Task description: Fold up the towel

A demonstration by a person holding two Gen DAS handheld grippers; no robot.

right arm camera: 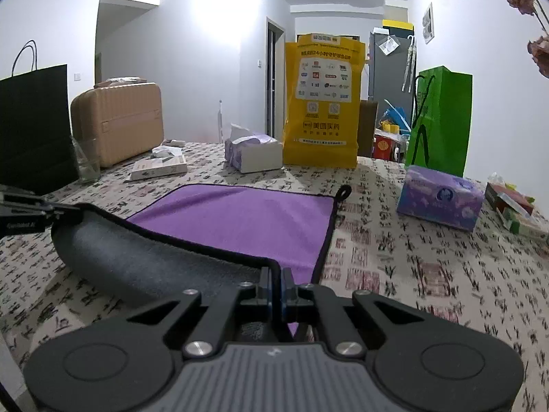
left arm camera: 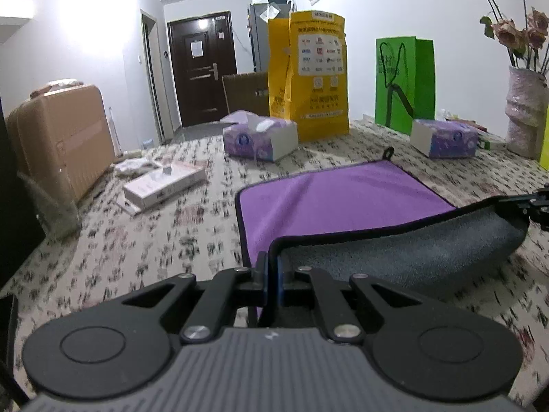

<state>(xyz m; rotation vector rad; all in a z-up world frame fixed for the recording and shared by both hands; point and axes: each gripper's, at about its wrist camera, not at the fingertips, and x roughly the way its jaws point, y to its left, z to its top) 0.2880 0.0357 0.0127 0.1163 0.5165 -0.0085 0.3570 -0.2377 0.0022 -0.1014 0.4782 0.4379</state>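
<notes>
A towel, purple on top and grey underneath, lies on the patterned tablecloth. Its near edge is lifted and curled over, showing the grey side. My left gripper is shut on the near left corner of the towel. My right gripper is shut on the near right corner; the purple face and the grey underside show there too. The right gripper also shows at the right edge of the left wrist view. The left gripper shows at the left edge of the right wrist view.
Beyond the towel stand two purple tissue boxes, a yellow bag and a green bag. A vase of flowers is at the right. A flat white box, a glass jar, a black bag and a tan suitcase are at the left.
</notes>
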